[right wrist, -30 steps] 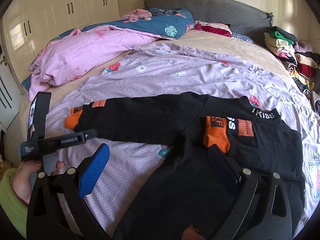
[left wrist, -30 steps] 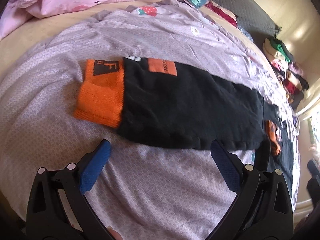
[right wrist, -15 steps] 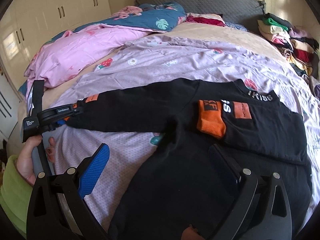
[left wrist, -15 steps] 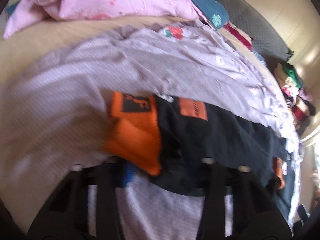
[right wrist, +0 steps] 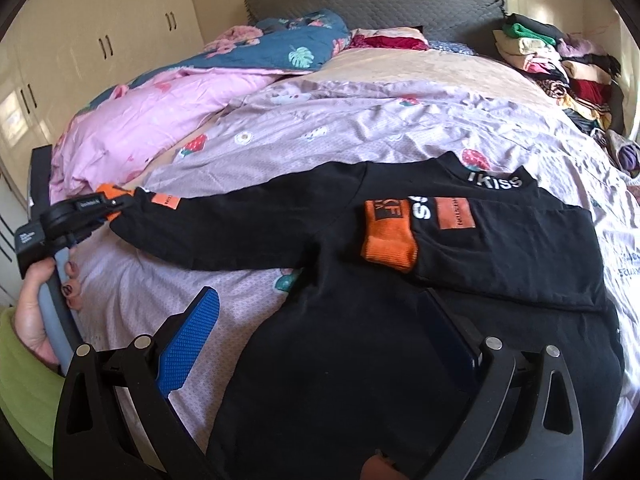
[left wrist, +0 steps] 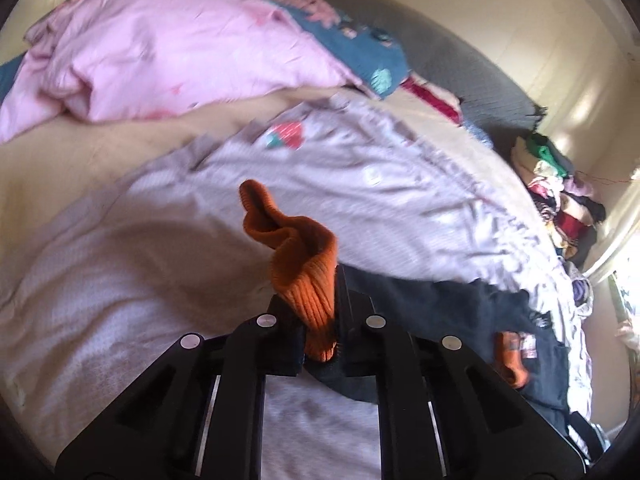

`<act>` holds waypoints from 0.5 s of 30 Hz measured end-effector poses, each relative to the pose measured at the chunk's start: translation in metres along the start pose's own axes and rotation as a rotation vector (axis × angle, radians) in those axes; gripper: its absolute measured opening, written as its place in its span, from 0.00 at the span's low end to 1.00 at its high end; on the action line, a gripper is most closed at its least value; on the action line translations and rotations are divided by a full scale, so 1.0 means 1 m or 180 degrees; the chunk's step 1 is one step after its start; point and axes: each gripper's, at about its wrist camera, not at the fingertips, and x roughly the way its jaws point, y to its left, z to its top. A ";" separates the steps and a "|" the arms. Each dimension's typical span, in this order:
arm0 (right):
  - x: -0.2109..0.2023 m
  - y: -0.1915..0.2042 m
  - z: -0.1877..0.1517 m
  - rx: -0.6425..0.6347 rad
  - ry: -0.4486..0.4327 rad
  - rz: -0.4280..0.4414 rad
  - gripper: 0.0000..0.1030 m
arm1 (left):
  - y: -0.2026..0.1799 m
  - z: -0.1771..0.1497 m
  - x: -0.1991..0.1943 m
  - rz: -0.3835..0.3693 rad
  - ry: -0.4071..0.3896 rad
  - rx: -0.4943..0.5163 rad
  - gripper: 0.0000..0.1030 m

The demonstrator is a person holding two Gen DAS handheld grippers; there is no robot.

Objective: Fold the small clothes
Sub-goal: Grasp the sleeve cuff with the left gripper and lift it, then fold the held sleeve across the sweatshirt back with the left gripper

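A black long-sleeved top (right wrist: pixel 360 344) with orange cuffs lies on the lilac bedspread (right wrist: pixel 360 132). Its right sleeve is folded across the chest, orange cuff (right wrist: pixel 390 236) up. Its left sleeve (right wrist: pixel 248 228) stretches out to the left. My left gripper (left wrist: pixel 318 312) is shut on that sleeve's orange cuff (left wrist: pixel 304 268) and lifts it off the bed; it also shows in the right wrist view (right wrist: pixel 100 204). My right gripper (right wrist: pixel 316 336) is open and empty over the top's lower body.
A pink duvet (right wrist: pixel 152 116) and a blue leaf-print quilt (right wrist: pixel 292 48) are bunched at the back left. A stack of folded clothes (right wrist: pixel 552 60) sits at the back right by the grey headboard (right wrist: pixel 372 0). Cupboards (right wrist: pixel 100 40) stand to the left.
My left gripper moved onto the left sleeve's orange cuff, closed on it and raised it. My right gripper stayed open and shifted slightly over the top's body.
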 end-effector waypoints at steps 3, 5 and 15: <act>-0.008 -0.011 0.000 0.0109 -0.0042 -0.0011 0.96 | -0.018 0.007 -0.012 -0.0140 -0.0091 0.0054 0.04; -0.015 -0.019 0.000 0.0179 -0.0082 -0.0018 0.96 | -0.029 0.009 -0.017 -0.0215 -0.0129 0.0087 0.04; -0.041 -0.053 -0.005 0.0356 -0.0276 -0.0324 0.96 | -0.091 0.012 -0.026 -0.0560 -0.0129 0.0318 0.03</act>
